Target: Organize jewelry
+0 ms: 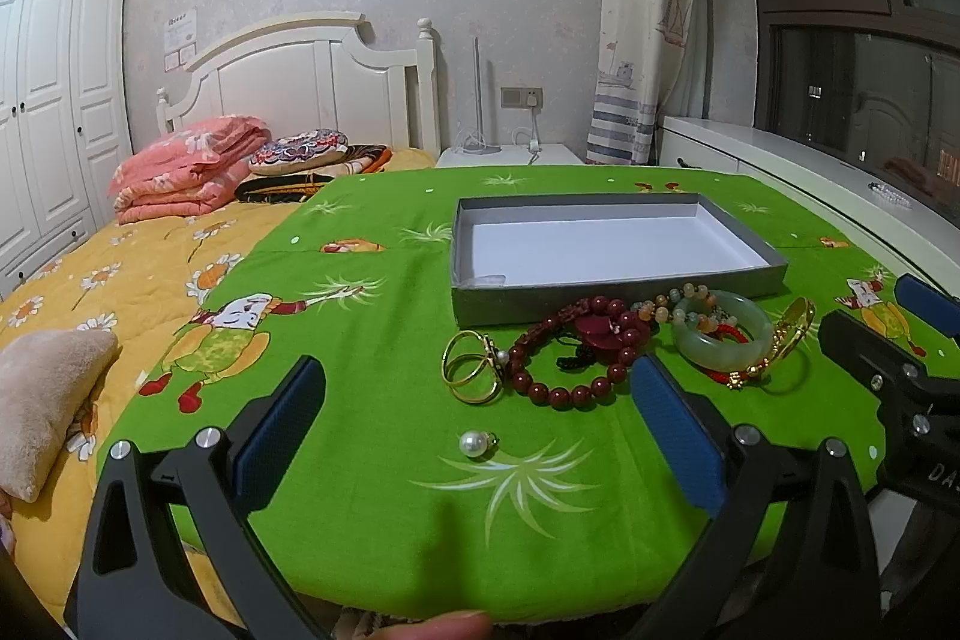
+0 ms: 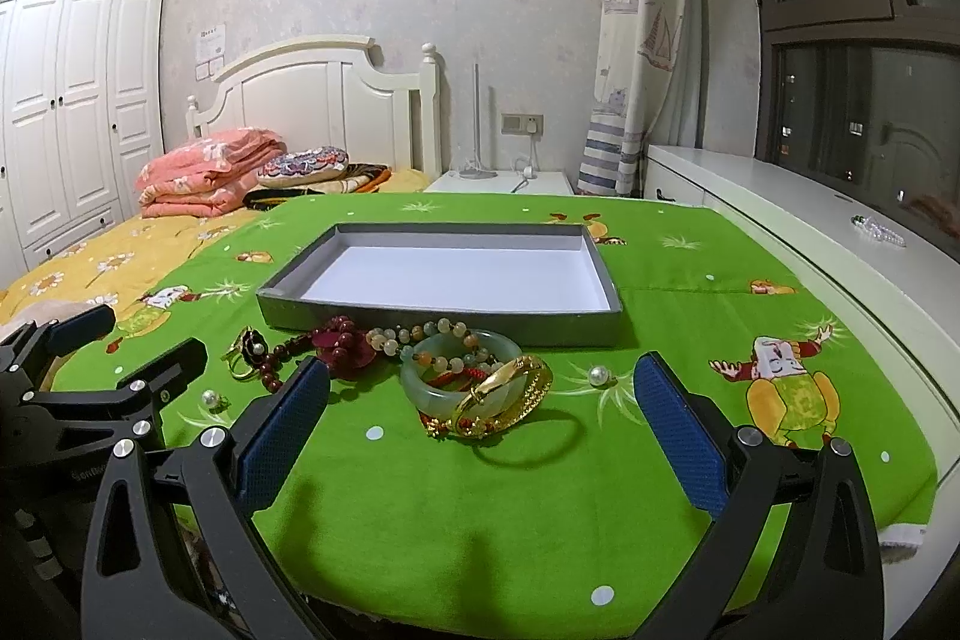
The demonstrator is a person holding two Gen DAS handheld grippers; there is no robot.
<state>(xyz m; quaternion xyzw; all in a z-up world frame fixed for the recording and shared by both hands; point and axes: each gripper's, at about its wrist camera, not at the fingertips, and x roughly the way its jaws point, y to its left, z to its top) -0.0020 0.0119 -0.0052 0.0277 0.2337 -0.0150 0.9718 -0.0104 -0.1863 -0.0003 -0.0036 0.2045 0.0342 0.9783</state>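
Note:
A shallow grey tray [image 1: 618,287] [image 2: 438,322] with a white floor lies on the green cloth. In front of it sits a heap of jewelry: a dark red bead bracelet [image 1: 576,388] [image 2: 345,334], gold rings [image 1: 471,367] [image 2: 243,358], a pale jade bangle [image 1: 723,331] [image 2: 420,382], a pastel bead string [image 1: 672,307] [image 2: 414,334] and a gold bangle [image 1: 792,328] [image 2: 510,394]. One loose pearl [image 1: 476,444] [image 2: 211,399] lies between my left gripper's fingers; another pearl [image 2: 598,375] lies by the right gripper. My left gripper [image 1: 477,388] [image 2: 138,340] is open and empty. My right gripper [image 2: 483,382] [image 1: 888,310] is open and empty, just short of the bangles.
The green cartoon-print cloth [image 1: 372,490] covers a table beside a bed with a yellow quilt [image 1: 120,280] and folded pink bedding [image 1: 186,169]. A white window ledge [image 2: 840,244] with a clear bead string [image 2: 879,230] runs along the right. A fingertip [image 1: 444,625] shows at the bottom edge.

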